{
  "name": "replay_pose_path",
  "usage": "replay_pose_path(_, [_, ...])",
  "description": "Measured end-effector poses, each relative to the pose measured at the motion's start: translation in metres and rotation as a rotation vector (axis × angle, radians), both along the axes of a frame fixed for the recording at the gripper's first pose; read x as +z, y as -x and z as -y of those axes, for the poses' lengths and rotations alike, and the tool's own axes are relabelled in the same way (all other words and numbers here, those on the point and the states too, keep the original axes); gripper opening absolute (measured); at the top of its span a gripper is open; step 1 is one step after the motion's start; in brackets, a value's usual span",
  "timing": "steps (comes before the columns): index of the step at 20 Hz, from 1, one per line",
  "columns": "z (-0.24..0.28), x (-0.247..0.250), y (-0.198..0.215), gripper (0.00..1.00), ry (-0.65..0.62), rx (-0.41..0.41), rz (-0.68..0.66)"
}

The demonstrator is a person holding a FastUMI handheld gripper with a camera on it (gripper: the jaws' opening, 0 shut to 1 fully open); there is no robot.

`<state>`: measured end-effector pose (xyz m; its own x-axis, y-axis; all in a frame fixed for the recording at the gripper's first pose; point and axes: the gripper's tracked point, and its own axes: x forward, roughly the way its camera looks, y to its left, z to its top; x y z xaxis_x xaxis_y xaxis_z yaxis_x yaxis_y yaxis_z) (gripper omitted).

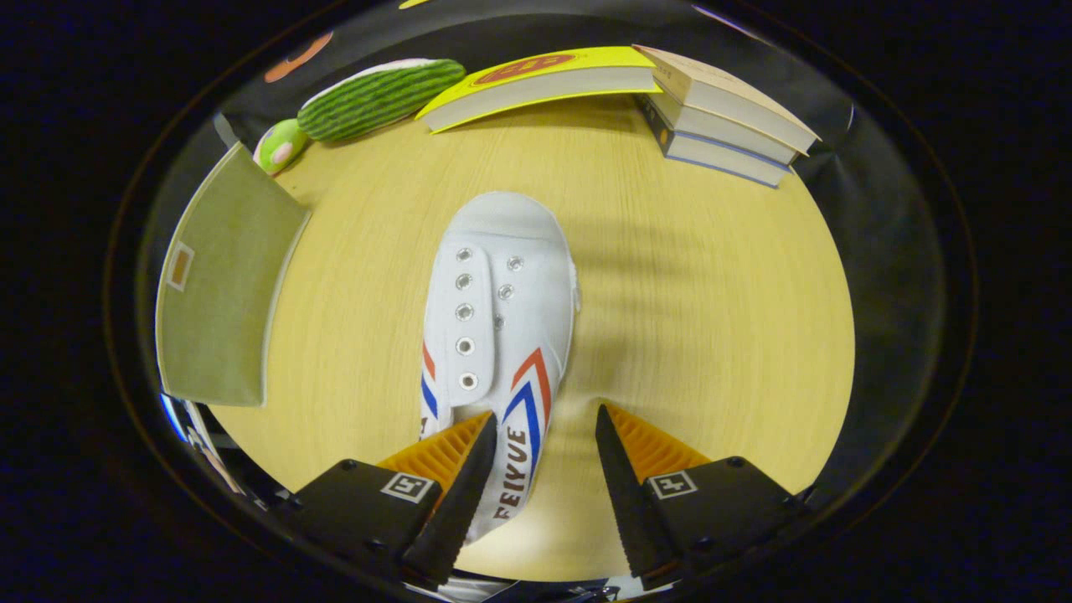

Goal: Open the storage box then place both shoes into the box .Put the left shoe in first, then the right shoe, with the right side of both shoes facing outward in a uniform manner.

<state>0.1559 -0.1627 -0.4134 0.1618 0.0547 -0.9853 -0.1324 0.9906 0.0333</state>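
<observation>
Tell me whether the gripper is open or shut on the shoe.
Open. The gripper stands spread around the white shoe's heel end; one finger overlaps it, the other is apart.

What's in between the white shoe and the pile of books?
Nothing. In the gripper view, only bare wooden table separates the white shoe from the stacked books. The gripper is open around the shoe's heel.

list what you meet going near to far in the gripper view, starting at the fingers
gripper, open with the shoe's side between its fingers → white shoe → bare wooden table → yellow book at the far edge
</observation>
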Motion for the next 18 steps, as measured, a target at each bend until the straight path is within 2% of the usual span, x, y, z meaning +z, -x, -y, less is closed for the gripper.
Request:
replay_pose_path(1, [-0.007, -0.005, -0.001, 0.64, -0.047, -0.006, 0.011])
replay_pose_path(2, [-0.006, 0.009, -0.001, 0.5, -0.07, -0.036, 0.017])
replay_pose_path(3, [-0.008, -0.003, 0.001, 0.36, -0.092, -0.085, 0.018])
replay_pose_path(5, [-0.007, 0.001, -0.001, 0.3, -0.126, -0.135, 0.032])
replay_pose_path(6, [-0.009, 0.003, 0.001, 0.22, -0.158, -0.164, 0.022])
replay_pose_path(8, [-0.015, 0.009, 0.004, 0.13, -0.219, -0.247, 0.006])
replay_pose_path(10, [-0.018, 0.016, 0.001, 0.07, -0.246, -0.273, 0.011])
replay_pose_path(13, [-0.024, 0.037, -0.002, 0.06, -0.237, -0.258, 0.045])
replay_pose_path(18, [-0.065, 0.103, -0.003, 0.06, -0.262, -0.228, 0.136])
